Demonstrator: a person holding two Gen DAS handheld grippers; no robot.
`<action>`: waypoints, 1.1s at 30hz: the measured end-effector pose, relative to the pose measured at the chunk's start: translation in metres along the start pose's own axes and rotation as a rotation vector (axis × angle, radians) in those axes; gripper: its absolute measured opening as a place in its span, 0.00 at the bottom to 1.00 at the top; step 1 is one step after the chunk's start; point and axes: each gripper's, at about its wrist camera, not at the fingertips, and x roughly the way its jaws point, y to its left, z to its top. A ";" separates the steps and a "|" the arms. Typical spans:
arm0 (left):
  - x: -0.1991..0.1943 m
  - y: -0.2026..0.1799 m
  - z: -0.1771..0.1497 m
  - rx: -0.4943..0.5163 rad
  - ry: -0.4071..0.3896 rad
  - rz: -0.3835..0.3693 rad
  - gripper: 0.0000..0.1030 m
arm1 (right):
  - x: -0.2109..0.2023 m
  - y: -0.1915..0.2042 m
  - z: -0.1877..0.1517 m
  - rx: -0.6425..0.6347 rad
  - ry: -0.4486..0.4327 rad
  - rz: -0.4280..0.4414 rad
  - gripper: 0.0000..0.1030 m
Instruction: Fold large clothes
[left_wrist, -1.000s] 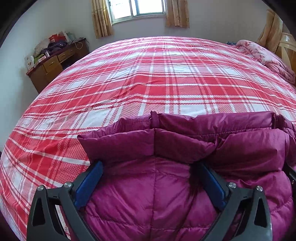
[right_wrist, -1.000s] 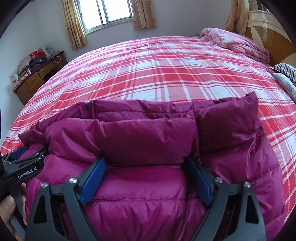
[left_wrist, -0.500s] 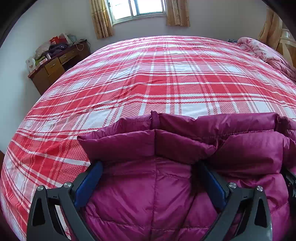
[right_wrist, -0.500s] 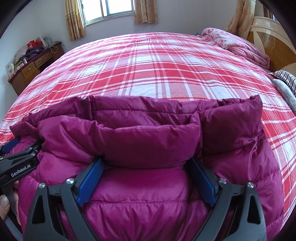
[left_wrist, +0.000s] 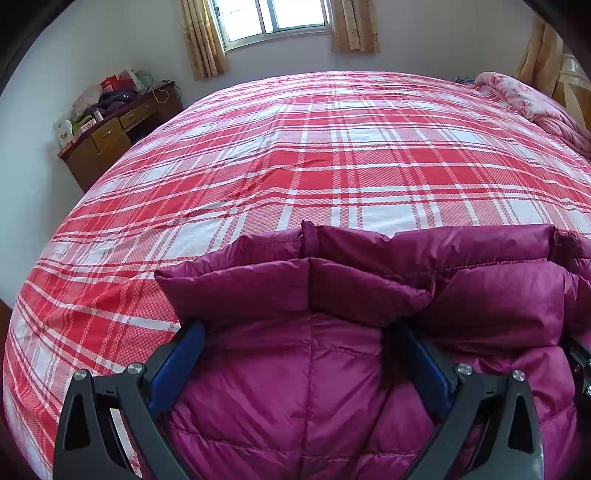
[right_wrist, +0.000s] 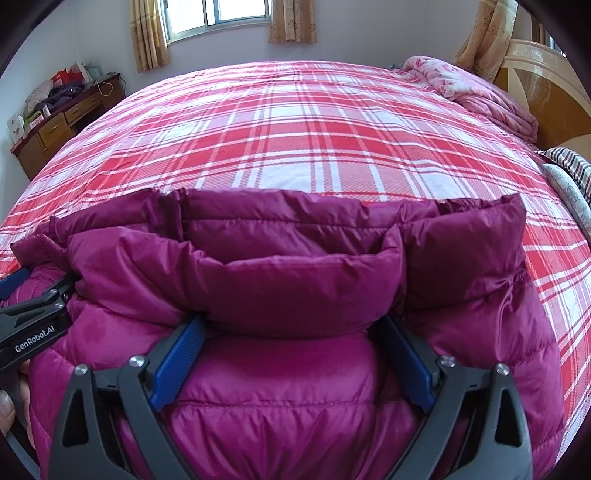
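A magenta puffer jacket (left_wrist: 369, 302) lies at the near edge of the red plaid bed (left_wrist: 332, 147); it also fills the lower right wrist view (right_wrist: 295, 280). My left gripper (left_wrist: 295, 332) stands wide open over the jacket's left part, its blue pads (left_wrist: 177, 365) on either side of a folded-over edge. My right gripper (right_wrist: 291, 325) stands wide open over the right part, its pads (right_wrist: 177, 362) under a puffy folded edge. The fingertips of both are hidden by fabric. The left gripper shows at the left edge of the right wrist view (right_wrist: 33, 321).
A wooden desk (left_wrist: 110, 136) with clutter stands by the left wall. A pink quilt (right_wrist: 480, 99) and a wooden headboard (right_wrist: 546, 92) are at the far right, with a striped pillow (right_wrist: 572, 166). A window with curtains (left_wrist: 277, 18) is behind.
Both views have risen and pulled back slightly, with the jacket's folded edge carried a little farther onto the bed. The jaws stay wide apart.
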 end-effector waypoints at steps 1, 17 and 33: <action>0.000 0.000 0.000 0.002 -0.002 0.003 0.99 | -0.002 0.001 0.000 -0.003 -0.003 0.000 0.95; -0.001 -0.001 -0.001 -0.007 -0.006 0.001 0.99 | -0.023 0.033 -0.027 -0.084 -0.068 0.040 0.96; -0.001 -0.002 -0.001 -0.006 -0.006 0.004 0.99 | -0.014 0.039 -0.029 -0.111 -0.025 -0.019 0.99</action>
